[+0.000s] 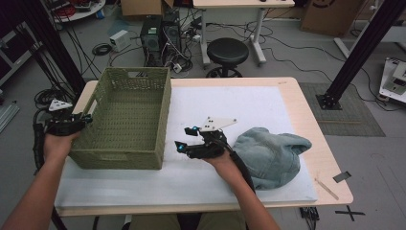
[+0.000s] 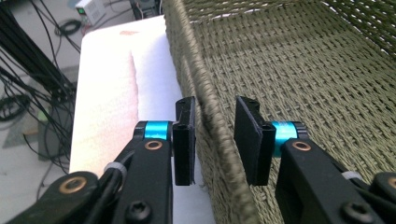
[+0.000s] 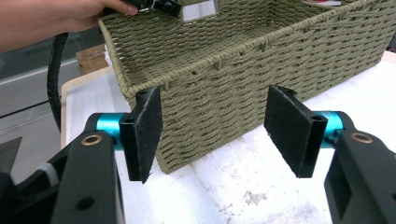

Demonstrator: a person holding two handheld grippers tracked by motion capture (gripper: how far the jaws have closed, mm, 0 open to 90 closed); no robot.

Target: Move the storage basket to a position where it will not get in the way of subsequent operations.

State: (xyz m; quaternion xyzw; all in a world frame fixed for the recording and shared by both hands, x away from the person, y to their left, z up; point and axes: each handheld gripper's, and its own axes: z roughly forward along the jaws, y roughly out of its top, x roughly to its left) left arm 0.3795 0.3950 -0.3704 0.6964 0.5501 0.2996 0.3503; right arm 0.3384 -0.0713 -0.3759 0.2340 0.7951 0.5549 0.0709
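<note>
At the left edge of the white pad (image 1: pixel 201 177), my left gripper (image 2: pixel 215 140) straddles the rim of the green woven basket (image 1: pixel 125 115) — one jaw outside the wall, one inside, a gap showing on both sides, so it is part-open and not yet clamped. My right gripper (image 3: pixel 224 135) hangs wide open and empty just beside the basket's right wall, facing it, with the crumpled grey-blue cloth (image 1: pixel 270 153) behind that hand on the pad. The basket sits on the left half of the table (image 1: pixel 306 110), its left wall near the edge. I judge the main risk is there: if I close on the thick rope rim off-centre, the pads may slide on the weave and the basket could tip or twist toward the table's edge rather than hold steady. The right gripper, if it swings in carelessly, could knock the wall and shove the basket leftward. I cannot see how deep the inner jaw reaches below the rim, and the cloth's folds hide whether anything lies beneath it — the basket floor looks bare, though its near corner is cut off by the wall.
</note>
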